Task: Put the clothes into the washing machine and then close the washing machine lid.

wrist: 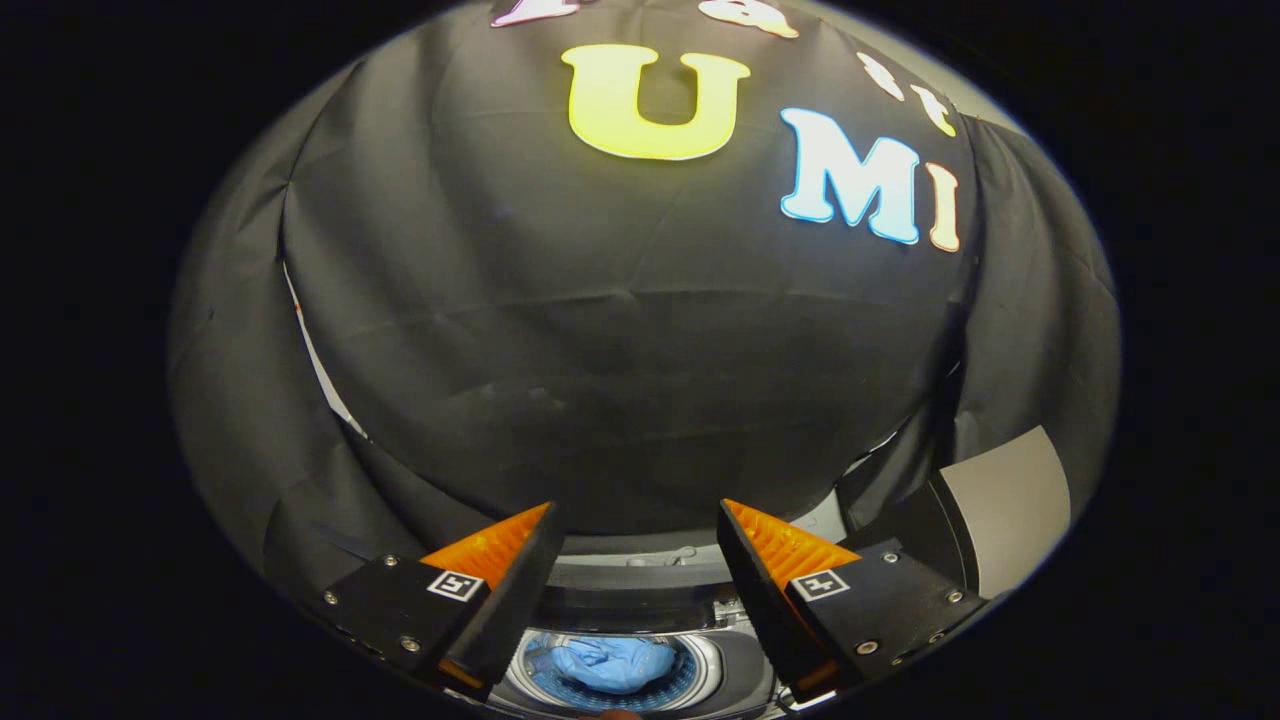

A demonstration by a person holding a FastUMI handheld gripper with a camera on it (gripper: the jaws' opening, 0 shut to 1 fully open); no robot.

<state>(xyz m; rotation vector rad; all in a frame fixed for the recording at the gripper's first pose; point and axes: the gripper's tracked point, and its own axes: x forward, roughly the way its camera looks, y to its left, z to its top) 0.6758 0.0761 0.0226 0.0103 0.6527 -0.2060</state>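
A blue garment [612,663] lies bunched inside the round drum [702,672] of the top-loading washing machine [640,580], directly below and between my fingers. My gripper [635,520] hangs above the machine, open, with nothing between its fingers. The grey lid [1000,505] stands raised beyond the right finger, tilted up and away from the opening. The machine's back panel runs just beyond the fingertips.
Black booth cloth hangs close behind the washing machine and wraps around both sides. A pale strip of wall [320,370] shows through a gap in the cloth beyond the left finger.
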